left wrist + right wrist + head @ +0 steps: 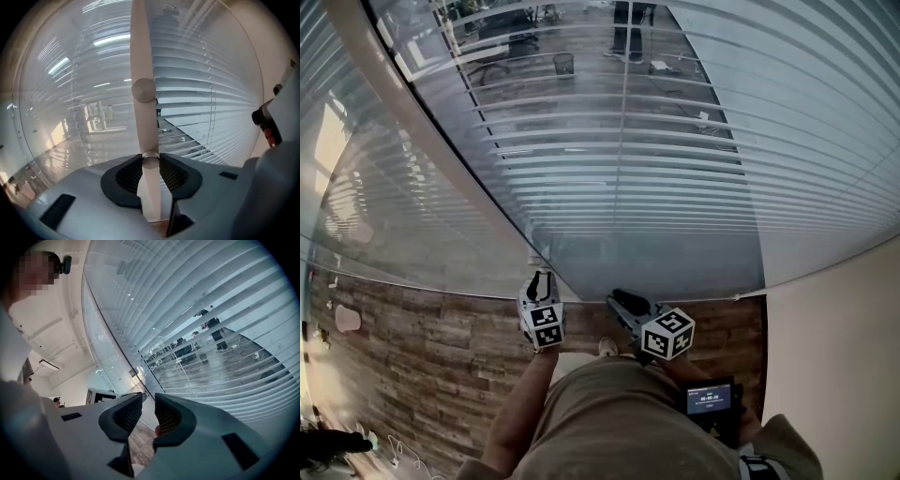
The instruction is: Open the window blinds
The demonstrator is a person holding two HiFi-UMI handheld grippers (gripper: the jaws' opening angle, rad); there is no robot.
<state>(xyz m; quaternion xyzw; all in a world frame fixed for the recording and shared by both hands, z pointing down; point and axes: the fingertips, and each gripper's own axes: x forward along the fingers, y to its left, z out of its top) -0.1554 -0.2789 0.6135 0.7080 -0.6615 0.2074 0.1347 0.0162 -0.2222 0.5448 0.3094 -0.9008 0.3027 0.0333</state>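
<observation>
While the window blinds (675, 159) hang straight ahead of the person, over the glass and down almost to the wooden floor (422, 347), their slats are seen partly tilted, so that the room beyond shows through the gaps in strips. The beige tilt wand (142, 61) hangs just in front of the blinds at their left edge, and its lower length is gripped by the left claw (151, 161): the two dark pads are pressed against the rod from either side, held about halfway apart by its thickness, just below a small collar on the rod.

The step in hand is judged to be the twisting of the wand to turn the slats flat. More opening appears to be needed. The next move would call for a roll of the left wrist about the wand's own line, with the grip firm enough that the smooth rod is not allowed to slip in the pads.

The left forearm is stretched forward from the body, the claw aimed at the glass and slightly downward. The right claw (147, 406) is held near it, to its right and apart from the wand, aimed at the blinds; its jaws stand open and nothing is held.
</observation>
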